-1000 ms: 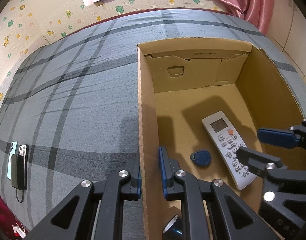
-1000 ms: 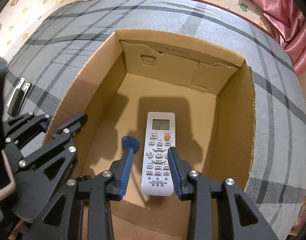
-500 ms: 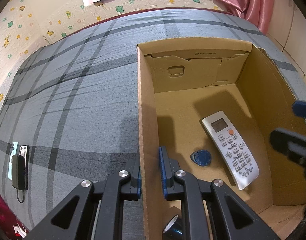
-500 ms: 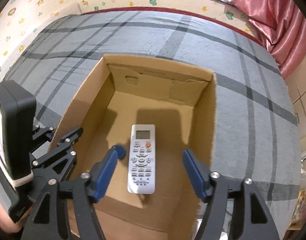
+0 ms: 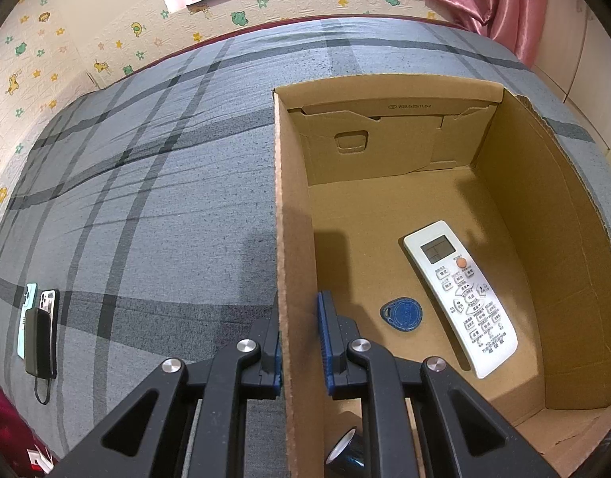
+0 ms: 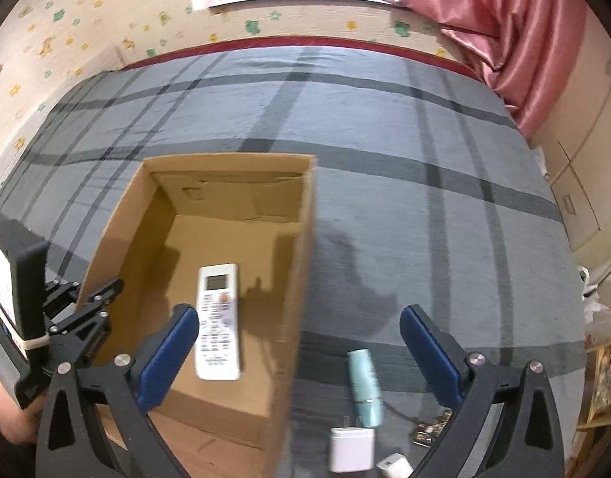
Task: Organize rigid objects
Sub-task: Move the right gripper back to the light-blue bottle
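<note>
Two wrist views over a grey plaid bed w/ an open cardboard box (image 5: pixel 576 279).

Left gripper (image 5: pixel 299 342) is clamped on the box's side wall, one pad outside, one inside, steadying it. Right gripper (image 6: pixel 297 352) holds nothing; its jaws have just been opening and now stand wide, up above the box's right wall.

Inside the box, ahead and to the right of the left gripper: a white remote (image 5: pixel 460 294) lying flat, face up. Its long axis runs front-to-back w/ the display end toward the far wall and the button end near. A blue key fob (image 5: pixel 401 314) lies just beside it, not touching.

Step in hand, as I judge it: fetch the next item. Just below the right gripper, outside the box, lie a teal tube (image 6: pixel 365 386), long axis pointing away from the gripper, a white charger block (image 6: pixel 351 448) and other small bits, too blurred to name.

To do it well: keep the left clamp firm, line the right jaws across the tube's narrow width, come straight down.
</note>
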Tool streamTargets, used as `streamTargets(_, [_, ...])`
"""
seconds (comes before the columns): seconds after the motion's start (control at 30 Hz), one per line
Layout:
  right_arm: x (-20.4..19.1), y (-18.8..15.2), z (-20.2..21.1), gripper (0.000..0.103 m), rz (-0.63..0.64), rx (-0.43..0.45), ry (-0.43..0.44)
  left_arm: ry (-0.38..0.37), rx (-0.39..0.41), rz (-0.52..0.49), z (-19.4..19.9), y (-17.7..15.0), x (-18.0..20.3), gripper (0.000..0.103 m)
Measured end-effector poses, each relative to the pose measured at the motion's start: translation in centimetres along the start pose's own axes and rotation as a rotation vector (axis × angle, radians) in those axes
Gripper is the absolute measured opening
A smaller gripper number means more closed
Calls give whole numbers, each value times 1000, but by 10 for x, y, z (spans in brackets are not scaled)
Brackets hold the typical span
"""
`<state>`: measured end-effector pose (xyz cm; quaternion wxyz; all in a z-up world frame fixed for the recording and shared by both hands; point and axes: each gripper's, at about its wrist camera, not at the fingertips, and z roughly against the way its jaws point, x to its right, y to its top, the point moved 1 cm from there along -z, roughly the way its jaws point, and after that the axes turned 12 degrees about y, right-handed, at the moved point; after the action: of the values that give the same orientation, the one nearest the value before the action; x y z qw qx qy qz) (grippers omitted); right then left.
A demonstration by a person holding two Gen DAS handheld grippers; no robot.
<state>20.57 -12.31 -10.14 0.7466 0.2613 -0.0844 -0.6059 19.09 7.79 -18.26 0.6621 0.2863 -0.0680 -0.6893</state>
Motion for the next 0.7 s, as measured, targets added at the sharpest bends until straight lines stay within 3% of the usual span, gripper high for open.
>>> streamTargets(0.3, [49,-12,18,103,-56,13,-54,1,-1,-1,0,1,0,15])
streamTargets(0.7, [90,-52,-6,103,-94,-21,-59,0,-3,0,-2,1,-1,15])
